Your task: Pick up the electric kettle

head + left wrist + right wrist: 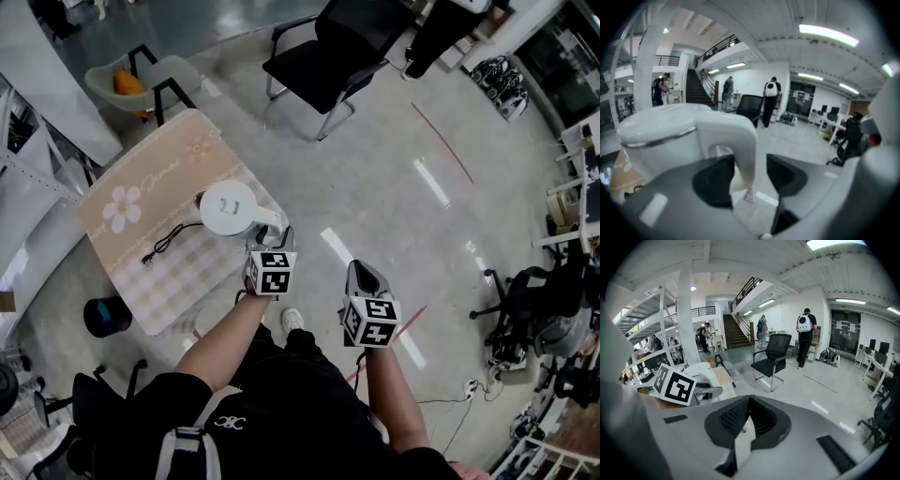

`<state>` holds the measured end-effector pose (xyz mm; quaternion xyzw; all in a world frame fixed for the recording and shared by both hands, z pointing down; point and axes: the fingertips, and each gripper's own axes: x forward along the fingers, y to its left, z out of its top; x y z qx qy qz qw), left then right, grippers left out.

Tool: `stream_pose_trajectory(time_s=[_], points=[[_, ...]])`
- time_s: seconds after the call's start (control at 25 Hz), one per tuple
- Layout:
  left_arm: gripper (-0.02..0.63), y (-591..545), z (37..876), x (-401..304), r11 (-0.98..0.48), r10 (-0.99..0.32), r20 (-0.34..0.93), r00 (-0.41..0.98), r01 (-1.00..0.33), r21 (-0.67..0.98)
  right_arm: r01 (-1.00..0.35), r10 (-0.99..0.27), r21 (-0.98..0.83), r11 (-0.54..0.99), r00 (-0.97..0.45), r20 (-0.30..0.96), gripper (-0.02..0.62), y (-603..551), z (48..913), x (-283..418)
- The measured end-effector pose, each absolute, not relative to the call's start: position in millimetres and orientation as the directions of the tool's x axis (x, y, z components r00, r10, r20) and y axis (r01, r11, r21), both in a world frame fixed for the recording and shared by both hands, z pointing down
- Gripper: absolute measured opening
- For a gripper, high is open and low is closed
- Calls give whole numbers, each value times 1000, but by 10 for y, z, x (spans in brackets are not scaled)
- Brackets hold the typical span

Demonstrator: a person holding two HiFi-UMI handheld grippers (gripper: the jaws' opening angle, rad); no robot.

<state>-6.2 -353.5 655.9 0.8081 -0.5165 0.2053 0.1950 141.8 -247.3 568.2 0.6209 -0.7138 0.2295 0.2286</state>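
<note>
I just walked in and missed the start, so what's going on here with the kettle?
A person holds a gripper in each hand. The left gripper has its jaws open around the handle of the white electric kettle, which stands on the table with the beige flower-print cloth. The handle is not clamped yet. The right gripper is shut on nothing, off to the side over the floor.
</note>
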Motion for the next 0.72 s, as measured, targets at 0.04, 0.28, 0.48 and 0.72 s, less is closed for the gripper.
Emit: stream_pose_trajectory(time_s=[0.04, 0.28, 0.48, 0.72], points=[[199, -3539, 6558, -58, -385, -759, 527, 383, -916, 110, -992, -782, -43, 120, -121, 611, -2, -2464, 5681, 1411], [198, -3555, 6627, -24, -371, -757, 522, 393, -916, 151, -993, -787, -27, 112, -106, 608, -2, -2394, 5663, 1369], [198, -3592, 6661, -37, -352, -769, 525, 365, -927, 128, -995, -786, -22, 94, -88, 612, -2, -2339, 5668, 1349], [198, -3694, 6722, -11, -284, -794, 532, 294, -953, 102, -996, -783, -10, 84, -72, 618, -2, -2232, 5671, 1349]])
